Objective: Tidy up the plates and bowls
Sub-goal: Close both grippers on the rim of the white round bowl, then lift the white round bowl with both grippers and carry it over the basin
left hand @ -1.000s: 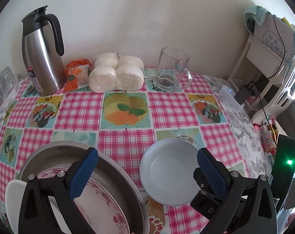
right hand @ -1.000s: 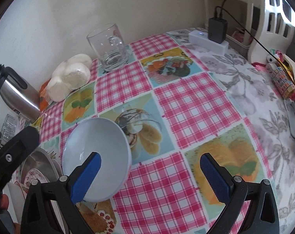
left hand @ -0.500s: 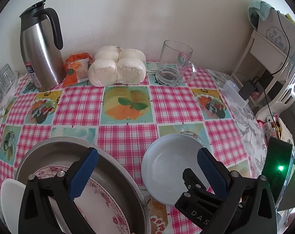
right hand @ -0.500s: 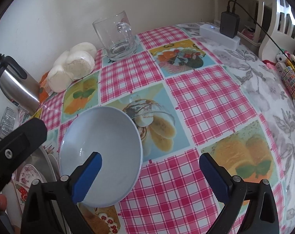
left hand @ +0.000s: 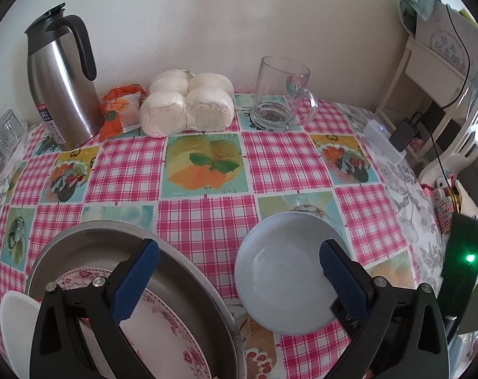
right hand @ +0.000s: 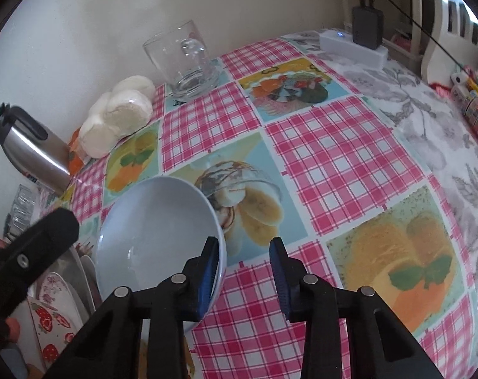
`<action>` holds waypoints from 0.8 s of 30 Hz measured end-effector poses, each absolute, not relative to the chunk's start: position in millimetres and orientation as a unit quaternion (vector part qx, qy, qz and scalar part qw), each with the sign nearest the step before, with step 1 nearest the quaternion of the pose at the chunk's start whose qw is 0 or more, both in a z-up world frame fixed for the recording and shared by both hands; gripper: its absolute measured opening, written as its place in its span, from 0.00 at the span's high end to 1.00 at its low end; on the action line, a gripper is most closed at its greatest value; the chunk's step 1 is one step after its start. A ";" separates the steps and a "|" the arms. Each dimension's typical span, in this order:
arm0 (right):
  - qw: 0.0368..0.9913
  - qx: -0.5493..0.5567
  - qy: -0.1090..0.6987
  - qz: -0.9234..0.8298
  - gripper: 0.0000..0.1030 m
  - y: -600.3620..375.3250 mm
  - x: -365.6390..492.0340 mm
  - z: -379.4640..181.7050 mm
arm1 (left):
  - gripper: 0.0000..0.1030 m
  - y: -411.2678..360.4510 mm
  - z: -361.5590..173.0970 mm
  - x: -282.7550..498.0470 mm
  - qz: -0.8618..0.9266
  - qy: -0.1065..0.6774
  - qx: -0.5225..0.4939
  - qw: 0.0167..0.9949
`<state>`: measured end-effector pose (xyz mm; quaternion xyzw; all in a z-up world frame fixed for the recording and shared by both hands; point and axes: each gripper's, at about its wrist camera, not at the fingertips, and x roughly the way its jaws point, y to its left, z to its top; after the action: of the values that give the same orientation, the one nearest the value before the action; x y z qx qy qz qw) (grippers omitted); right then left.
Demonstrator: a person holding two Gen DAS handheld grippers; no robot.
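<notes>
A pale blue bowl [left hand: 286,271] sits on the checked tablecloth, right of a steel basin [left hand: 188,271]. The basin holds a floral plate [left hand: 163,331], and a white dish [left hand: 14,325] shows at its left edge. My left gripper [left hand: 239,281] stands wide open above the basin's right rim and the bowl, with nothing gripped. In the right wrist view my right gripper [right hand: 243,246] straddles the near right rim of the bowl [right hand: 156,240]. Its jaws are closing: the left pad is inside the bowl, while the right pad outside stays a gap away from the wall.
At the back by the wall stand a steel thermos jug [left hand: 62,85], an orange snack packet [left hand: 119,110], bagged white buns [left hand: 188,104] and a glass mug [left hand: 280,94]. A white power strip [right hand: 352,47] with a charger lies at the far right. Strawberry-print dishes [right hand: 49,319] lean in the basin.
The right gripper's jaws have swung from wide open to a narrow gap around the bowl's rim. The bowl looms larger in the right wrist view. The left gripper has barely moved.
</notes>
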<state>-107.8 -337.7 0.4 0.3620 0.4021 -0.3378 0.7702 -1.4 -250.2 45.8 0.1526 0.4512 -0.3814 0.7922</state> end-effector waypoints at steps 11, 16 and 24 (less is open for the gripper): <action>0.771 0.368 0.397 -0.335 0.73 -359.1 -136.4 0.9 | 0.02 -269.7 20.4 -18.5 -0.389 0.480 0.183 0.764; 0.767 0.384 0.392 -0.331 0.73 -365.8 -145.4 -3.1 | 0.05 -277.5 15.8 -27.6 -0.391 0.462 0.203 0.770; 0.766 0.397 0.390 -0.324 0.73 -368.3 -149.7 -5.8 | 0.42 -288.1 -2.0 -31.7 -0.420 0.491 0.199 0.737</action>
<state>-149.7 -368.3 -5.8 0.3966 0.3897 -0.3237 0.7655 -31.7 -288.1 -2.0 0.1993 0.4911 -0.4196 0.7369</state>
